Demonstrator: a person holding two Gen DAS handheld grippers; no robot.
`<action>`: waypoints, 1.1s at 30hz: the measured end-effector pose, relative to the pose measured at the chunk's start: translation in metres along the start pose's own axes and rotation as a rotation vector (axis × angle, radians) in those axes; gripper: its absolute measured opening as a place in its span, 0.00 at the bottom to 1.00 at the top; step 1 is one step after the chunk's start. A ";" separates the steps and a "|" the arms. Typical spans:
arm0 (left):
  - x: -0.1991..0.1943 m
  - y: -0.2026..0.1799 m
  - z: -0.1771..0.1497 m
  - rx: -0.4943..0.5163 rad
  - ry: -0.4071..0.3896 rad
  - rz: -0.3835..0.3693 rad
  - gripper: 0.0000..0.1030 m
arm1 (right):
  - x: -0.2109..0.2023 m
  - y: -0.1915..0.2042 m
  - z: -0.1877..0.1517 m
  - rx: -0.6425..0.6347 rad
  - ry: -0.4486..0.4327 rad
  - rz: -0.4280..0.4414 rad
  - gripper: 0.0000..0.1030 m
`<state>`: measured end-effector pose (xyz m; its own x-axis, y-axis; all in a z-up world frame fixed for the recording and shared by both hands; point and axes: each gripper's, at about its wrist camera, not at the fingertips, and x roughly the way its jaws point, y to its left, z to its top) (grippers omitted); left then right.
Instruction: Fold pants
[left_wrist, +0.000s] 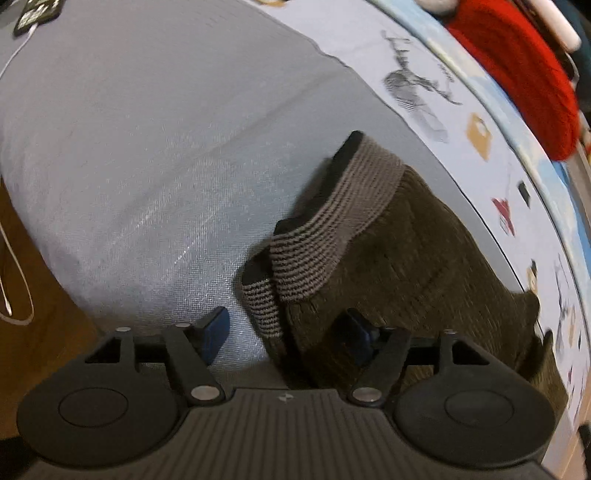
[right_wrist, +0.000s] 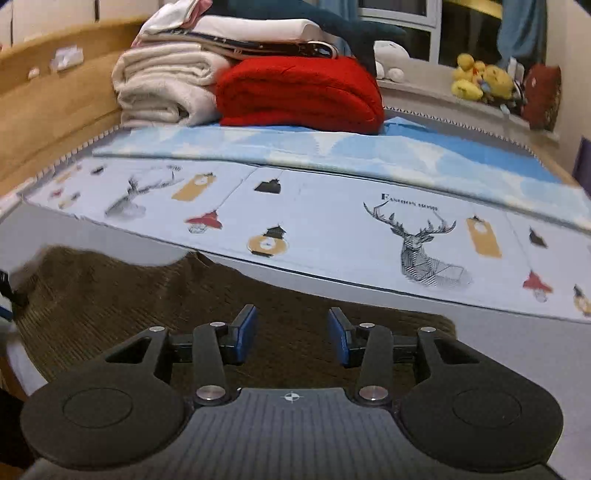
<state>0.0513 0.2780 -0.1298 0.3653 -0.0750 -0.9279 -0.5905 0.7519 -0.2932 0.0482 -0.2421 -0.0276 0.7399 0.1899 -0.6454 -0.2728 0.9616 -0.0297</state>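
The pants (left_wrist: 413, 266) are dark olive-brown corduroy with a striped grey ribbed waistband (left_wrist: 332, 218). They lie on a grey bed sheet (left_wrist: 155, 140), partly folded. My left gripper (left_wrist: 288, 332) is open, low over the waistband end, one pad on each side of the fabric edge. In the right wrist view the pants (right_wrist: 147, 302) spread across the lower half. My right gripper (right_wrist: 291, 332) is open and hovers just above the corduroy, holding nothing.
A light-blue printed sheet with deer and lanterns (right_wrist: 332, 229) lies beyond the pants. A red folded blanket (right_wrist: 299, 92) and white folded towels (right_wrist: 162, 85) are stacked at the back. A wooden bed frame (right_wrist: 48, 103) stands left. A white cable (left_wrist: 14, 258) hangs off the bed edge.
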 end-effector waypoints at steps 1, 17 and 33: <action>0.001 -0.002 0.000 -0.003 -0.009 0.004 0.74 | 0.002 -0.002 -0.001 0.006 0.014 0.002 0.43; -0.102 -0.159 -0.094 0.617 -0.510 -0.319 0.22 | -0.004 -0.043 -0.009 0.181 0.034 -0.046 0.43; -0.074 -0.255 -0.160 0.781 -0.235 -0.546 0.58 | 0.012 -0.108 -0.047 0.556 0.166 -0.057 0.51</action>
<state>0.0597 -0.0127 -0.0233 0.6306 -0.4723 -0.6158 0.3130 0.8809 -0.3551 0.0576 -0.3534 -0.0678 0.6251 0.1440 -0.7671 0.1620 0.9375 0.3080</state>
